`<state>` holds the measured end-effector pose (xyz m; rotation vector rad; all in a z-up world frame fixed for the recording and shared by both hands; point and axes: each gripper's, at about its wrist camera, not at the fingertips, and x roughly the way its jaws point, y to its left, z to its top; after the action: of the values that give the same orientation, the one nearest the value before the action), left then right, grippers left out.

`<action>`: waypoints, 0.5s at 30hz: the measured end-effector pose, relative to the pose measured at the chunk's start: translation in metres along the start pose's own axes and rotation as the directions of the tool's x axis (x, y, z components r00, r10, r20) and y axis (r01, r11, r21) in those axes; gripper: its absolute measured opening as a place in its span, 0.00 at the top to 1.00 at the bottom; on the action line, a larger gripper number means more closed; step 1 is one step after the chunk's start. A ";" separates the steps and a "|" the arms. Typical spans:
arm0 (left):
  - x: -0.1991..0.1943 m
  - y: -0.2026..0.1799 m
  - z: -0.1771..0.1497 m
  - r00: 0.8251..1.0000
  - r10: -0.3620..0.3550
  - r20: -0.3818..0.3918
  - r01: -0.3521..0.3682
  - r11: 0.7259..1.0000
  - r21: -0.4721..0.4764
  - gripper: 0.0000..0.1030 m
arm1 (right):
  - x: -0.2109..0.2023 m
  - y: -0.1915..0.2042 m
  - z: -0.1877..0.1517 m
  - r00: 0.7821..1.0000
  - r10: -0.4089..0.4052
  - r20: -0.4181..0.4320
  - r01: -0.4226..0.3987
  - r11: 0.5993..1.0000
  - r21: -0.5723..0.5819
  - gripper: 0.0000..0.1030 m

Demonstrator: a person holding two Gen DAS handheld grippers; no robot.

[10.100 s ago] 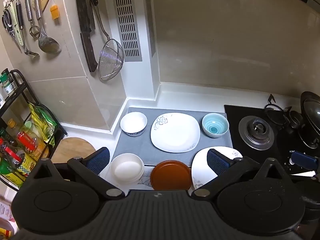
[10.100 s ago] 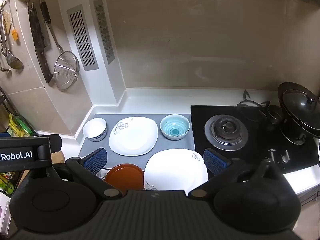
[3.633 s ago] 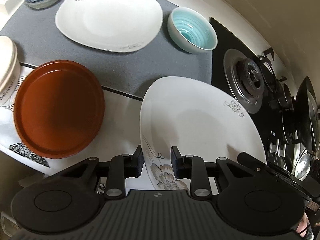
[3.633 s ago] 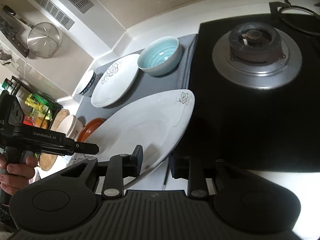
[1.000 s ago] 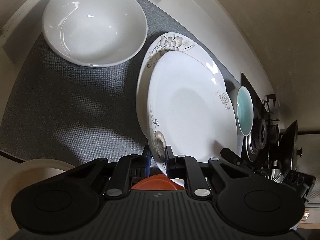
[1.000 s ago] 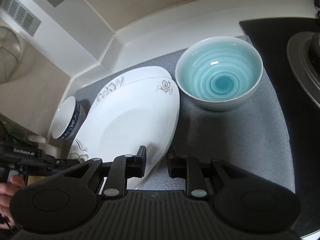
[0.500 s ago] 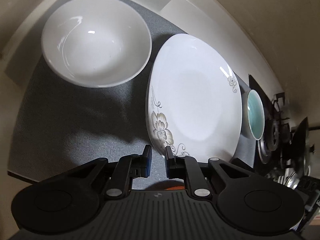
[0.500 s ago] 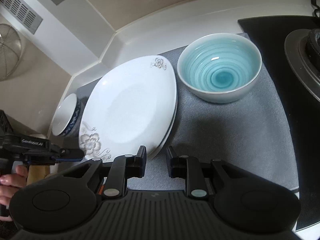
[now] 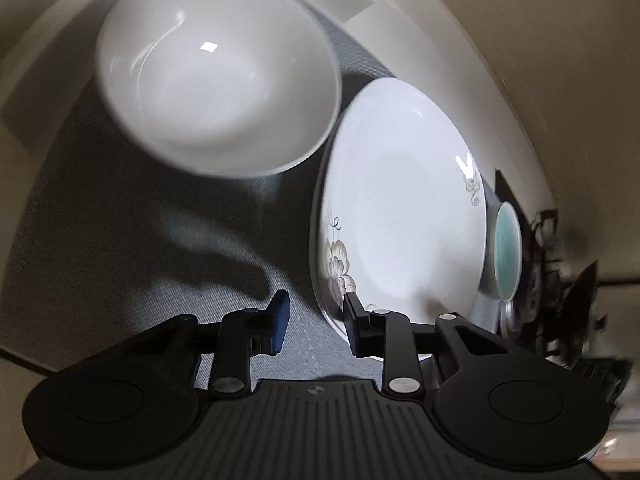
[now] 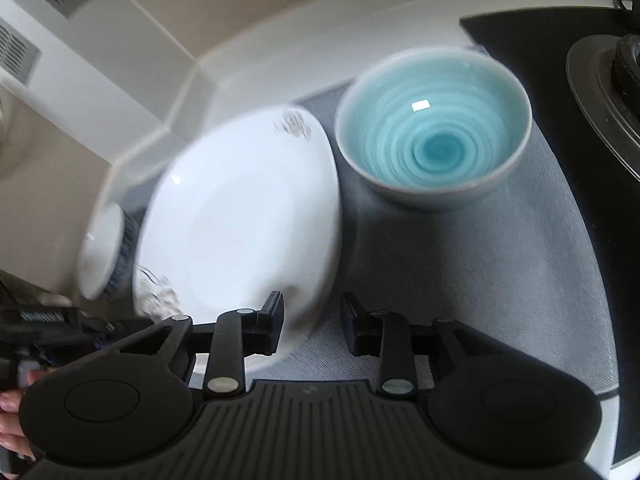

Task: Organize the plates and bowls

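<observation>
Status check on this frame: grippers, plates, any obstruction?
Left gripper and right gripper opening, nothing clamped. Flowered plate down on grey mat. Nothing blocking.

No writing can be read in either view. A pale strip on the other hand-held gripper [image 10: 44, 316], at the left edge of the right wrist view, may carry lettering, but motion blur makes it illegible. The white plate [image 9: 400, 216] bears only grey flower motifs, not characters.
</observation>
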<state>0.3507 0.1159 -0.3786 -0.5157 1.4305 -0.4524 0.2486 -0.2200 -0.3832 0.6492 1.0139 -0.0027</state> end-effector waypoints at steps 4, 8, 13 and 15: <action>-0.004 -0.003 -0.005 1.000 0.002 0.000 -0.002 1.000 0.018 0.70 | -0.007 0.000 -0.005 1.000 0.017 0.004 -0.017 1.000 -0.003 0.72; -0.012 -0.018 -0.011 0.998 0.056 0.030 -0.058 0.994 0.088 0.71 | -0.015 0.004 -0.007 1.000 0.013 -0.011 -0.013 1.000 -0.020 0.69; -0.022 -0.044 -0.028 0.994 0.094 0.063 -0.105 0.973 0.207 0.72 | -0.035 0.010 -0.022 0.999 0.037 -0.040 -0.040 0.997 -0.065 0.59; -0.022 -0.054 -0.039 0.988 0.134 0.074 -0.149 0.954 0.261 0.72 | -0.038 0.014 -0.036 0.996 0.037 -0.080 -0.046 0.993 -0.109 0.58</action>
<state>0.3107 0.0828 -0.3314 -0.2063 1.3185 -0.5018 0.2033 -0.2011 -0.3592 0.5723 1.0675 0.1156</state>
